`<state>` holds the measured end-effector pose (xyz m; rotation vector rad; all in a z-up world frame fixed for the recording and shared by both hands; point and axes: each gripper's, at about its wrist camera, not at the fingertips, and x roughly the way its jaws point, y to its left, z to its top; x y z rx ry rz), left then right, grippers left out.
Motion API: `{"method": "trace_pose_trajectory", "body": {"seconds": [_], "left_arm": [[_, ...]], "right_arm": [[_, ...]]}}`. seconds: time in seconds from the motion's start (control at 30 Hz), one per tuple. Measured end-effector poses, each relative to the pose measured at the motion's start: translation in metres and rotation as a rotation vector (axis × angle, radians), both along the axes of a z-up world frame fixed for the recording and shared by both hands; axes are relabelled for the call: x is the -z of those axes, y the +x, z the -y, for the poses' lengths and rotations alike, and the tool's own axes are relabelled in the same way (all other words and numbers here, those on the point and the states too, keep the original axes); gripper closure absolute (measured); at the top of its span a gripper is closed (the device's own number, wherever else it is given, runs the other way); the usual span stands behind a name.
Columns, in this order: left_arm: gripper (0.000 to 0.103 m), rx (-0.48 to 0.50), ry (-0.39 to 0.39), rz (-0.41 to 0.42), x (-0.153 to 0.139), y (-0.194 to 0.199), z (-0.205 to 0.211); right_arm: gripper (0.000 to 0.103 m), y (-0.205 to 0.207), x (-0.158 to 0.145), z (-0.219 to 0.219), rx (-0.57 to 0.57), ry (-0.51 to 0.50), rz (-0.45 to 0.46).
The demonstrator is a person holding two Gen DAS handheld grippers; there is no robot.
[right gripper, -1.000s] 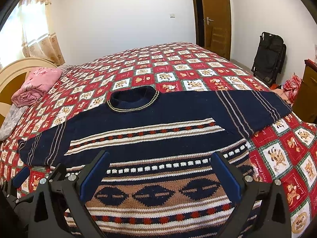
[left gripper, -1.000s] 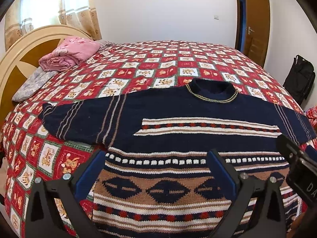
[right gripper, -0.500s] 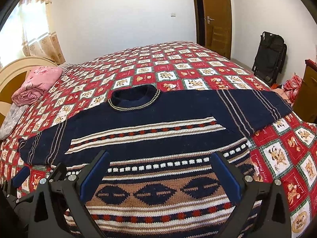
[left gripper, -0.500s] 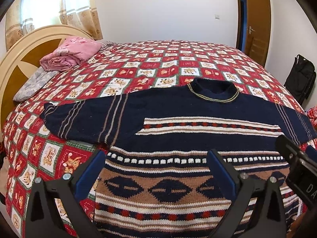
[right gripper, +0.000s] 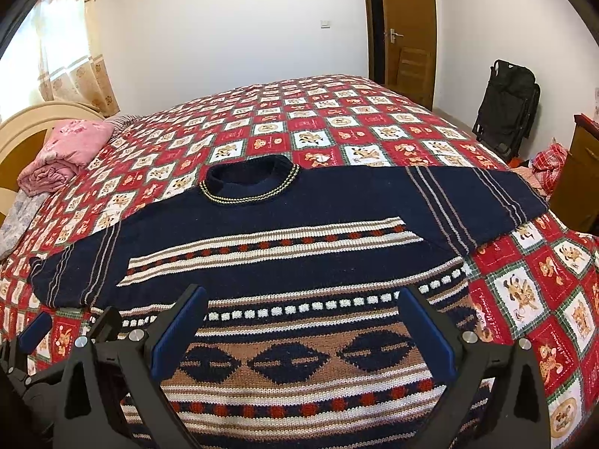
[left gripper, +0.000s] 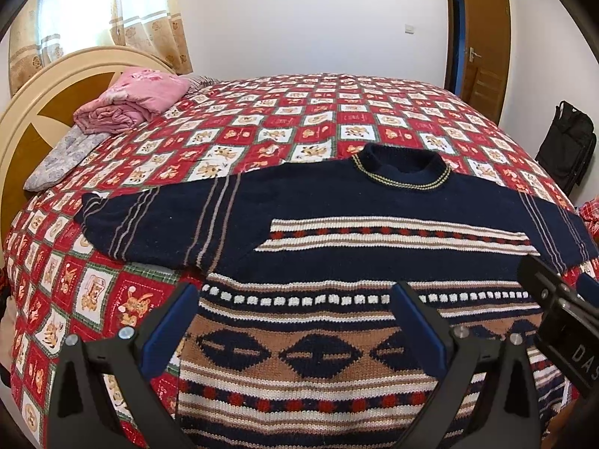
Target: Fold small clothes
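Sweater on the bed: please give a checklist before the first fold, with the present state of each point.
1. Sweater lies flat, front up: ok.
2. Both sleeves spread out sideways, left sleeve, right sleeve: ok.
3. Left claw open, holding nothing: ok.
4. Right claw open, holding nothing: ok.
5. Bedspread beyond the collar free for folding: ok.
6. Bottom hem straight: cannot tell, it is hidden below both views.

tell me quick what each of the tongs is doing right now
Left tongs: open, holding nothing, above the sweater.
Right tongs: open, holding nothing, above the same sweater.
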<state>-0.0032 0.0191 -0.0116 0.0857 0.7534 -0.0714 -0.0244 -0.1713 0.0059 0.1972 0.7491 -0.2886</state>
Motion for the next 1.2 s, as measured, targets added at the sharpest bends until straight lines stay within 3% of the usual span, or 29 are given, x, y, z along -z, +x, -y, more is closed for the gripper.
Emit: {"method": "trace_pose_trajectory", "body": {"seconds": [0.9,1.03,1.2], "left_arm": [[0.000,0.018,0.000,0.010,-0.003,-0.004,0.010],[0.000,0.035,-0.001,-0.017,0.002,0.001,0.011],[0.000,0.033,-0.026,-0.062,0.008,0.011,0.008]], "right_arm": [[0.001,0.001,-0.001,0.013,0.008,0.004,0.018],[0.001,0.006,0.005,0.046,0.010,0.002,0.012],[0.001,0.002,0.001,0.144,0.166,-0.030,0.056]]}}
